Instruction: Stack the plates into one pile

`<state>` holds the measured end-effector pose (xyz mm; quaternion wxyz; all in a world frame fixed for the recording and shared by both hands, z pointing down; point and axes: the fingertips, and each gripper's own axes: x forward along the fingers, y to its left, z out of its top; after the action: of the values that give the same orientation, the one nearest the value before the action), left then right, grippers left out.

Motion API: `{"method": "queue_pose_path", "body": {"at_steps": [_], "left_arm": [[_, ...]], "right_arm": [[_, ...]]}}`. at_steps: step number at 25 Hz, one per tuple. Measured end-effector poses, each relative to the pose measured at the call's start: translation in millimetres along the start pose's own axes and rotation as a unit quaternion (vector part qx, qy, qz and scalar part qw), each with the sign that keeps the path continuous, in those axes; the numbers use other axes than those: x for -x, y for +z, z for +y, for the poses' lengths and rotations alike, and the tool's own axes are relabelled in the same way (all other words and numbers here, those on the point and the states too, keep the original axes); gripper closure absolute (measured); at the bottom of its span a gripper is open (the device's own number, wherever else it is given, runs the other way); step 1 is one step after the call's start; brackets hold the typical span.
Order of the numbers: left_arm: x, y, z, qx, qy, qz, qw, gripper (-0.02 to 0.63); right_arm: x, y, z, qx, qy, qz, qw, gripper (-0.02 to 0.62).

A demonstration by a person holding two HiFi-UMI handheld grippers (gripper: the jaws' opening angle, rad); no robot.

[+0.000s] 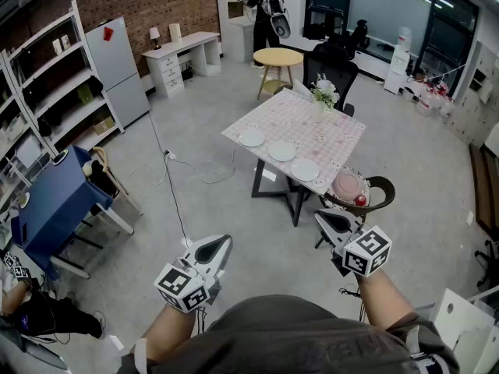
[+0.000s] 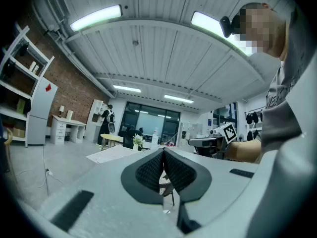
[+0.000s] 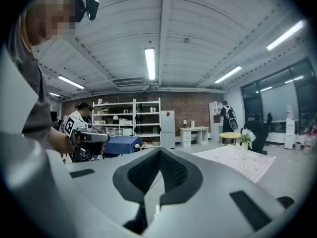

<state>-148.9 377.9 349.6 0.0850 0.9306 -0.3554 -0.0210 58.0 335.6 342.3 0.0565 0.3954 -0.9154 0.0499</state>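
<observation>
White round plates (image 1: 281,151), three in all, lie in a slanting row on a square table covered with a pink-and-white checked cloth (image 1: 320,127). The left plate (image 1: 251,139) sits near the table's left edge and the right plate (image 1: 305,169) near its closest edge, with the third between them. Each is apart from its neighbour and none rests on another. A small vase of white flowers (image 1: 324,94) stands toward the far corner of the table. Just beside the near right edge is a dark chair with a pink seat cushion (image 1: 348,185), and a small red ball (image 1: 360,200) rests on it.

Both tools hover over bare grey floor, well apart from the table. The left gripper (image 1: 224,242) points roughly level toward the table. Its black ribbed pads (image 2: 150,170) meet at the tips, and nothing is caught between them. The right gripper (image 1: 322,216) is likewise closed, its pads (image 3: 174,170) touching at the tips and holding nothing.

Farther back are a round yellow wooden table (image 1: 278,56) and a person wearing a backpack (image 1: 265,6).
</observation>
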Motion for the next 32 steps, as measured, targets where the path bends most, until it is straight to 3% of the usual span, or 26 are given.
{"method": "queue_pose_path", "body": {"at_steps": [18, 32], "left_arm": [[-33, 0, -6, -0.001, 0.002, 0.002, 1.0, 0.601], [-112, 8, -43, -0.013, -0.003, -0.004, 0.9999, 0.601]], "right_arm": [[3, -2, -34, -0.008, -0.001, 0.003, 1.0, 0.603], [30, 0, -92, 0.019, 0.021, 0.003, 1.0, 0.601]]}}
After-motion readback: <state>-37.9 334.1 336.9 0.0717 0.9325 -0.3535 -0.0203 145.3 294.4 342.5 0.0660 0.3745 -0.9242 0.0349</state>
